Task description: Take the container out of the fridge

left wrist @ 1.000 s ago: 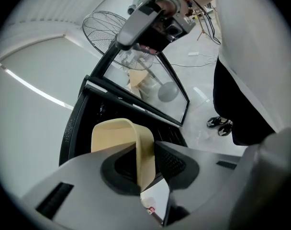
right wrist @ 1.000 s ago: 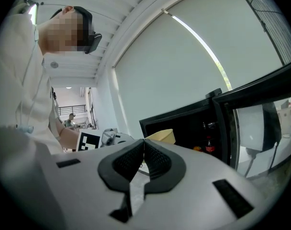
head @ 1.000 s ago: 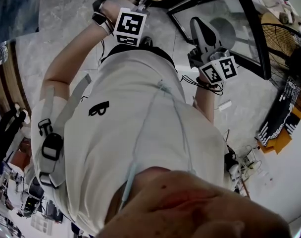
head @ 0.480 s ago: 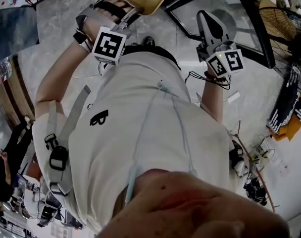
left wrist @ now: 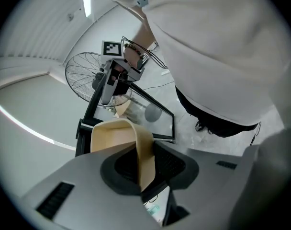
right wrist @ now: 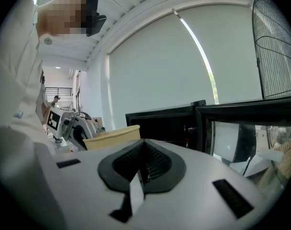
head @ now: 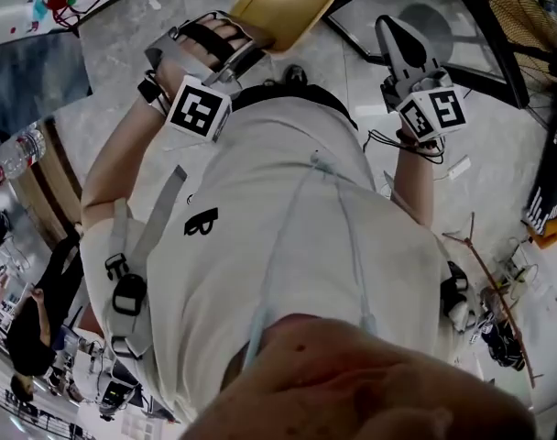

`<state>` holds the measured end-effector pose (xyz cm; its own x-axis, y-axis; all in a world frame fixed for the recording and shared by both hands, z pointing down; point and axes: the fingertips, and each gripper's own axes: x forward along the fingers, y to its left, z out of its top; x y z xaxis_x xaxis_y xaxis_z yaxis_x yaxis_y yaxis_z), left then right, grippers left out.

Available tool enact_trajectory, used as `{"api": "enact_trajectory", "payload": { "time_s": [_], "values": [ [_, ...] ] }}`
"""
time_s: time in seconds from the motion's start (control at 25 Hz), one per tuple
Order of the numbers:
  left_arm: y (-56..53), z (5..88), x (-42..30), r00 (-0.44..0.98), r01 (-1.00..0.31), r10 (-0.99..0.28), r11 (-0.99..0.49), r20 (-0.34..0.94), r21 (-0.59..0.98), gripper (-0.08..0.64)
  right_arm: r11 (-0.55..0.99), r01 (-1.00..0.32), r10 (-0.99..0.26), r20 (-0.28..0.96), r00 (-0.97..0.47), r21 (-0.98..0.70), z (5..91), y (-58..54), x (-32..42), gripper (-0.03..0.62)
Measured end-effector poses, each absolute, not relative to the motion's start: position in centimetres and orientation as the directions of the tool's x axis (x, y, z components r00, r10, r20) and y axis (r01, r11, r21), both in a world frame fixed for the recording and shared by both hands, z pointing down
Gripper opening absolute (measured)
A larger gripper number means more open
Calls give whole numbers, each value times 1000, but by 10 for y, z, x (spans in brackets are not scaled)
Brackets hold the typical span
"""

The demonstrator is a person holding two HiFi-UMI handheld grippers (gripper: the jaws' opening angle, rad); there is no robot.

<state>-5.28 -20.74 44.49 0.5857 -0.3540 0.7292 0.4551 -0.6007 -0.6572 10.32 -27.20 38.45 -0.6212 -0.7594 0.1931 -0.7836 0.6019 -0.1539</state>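
Between jaws of the left tool, the tan container sits clamped.

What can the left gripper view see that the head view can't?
Only the left gripper view: the left gripper with its jaws pinching the tan container by its wall, and a strip light. Only the head view: a water bottle and a black letter B. Both: the container, the right gripper and the white shirt.

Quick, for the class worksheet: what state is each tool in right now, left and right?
Left tool: closed on the wall of the tan container.
Right tool: closed, holding nothing.
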Motion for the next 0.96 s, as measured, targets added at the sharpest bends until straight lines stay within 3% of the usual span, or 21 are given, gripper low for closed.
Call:
{"api": "enact_trajectory", "payload": {
  "time_s": [0.96],
  "values": [
    [-211,445,-61,590,462,-352,-591,726,-662,81,599,-788,-761,207,-615,-142,390,-249,88,15]
  ]
}}
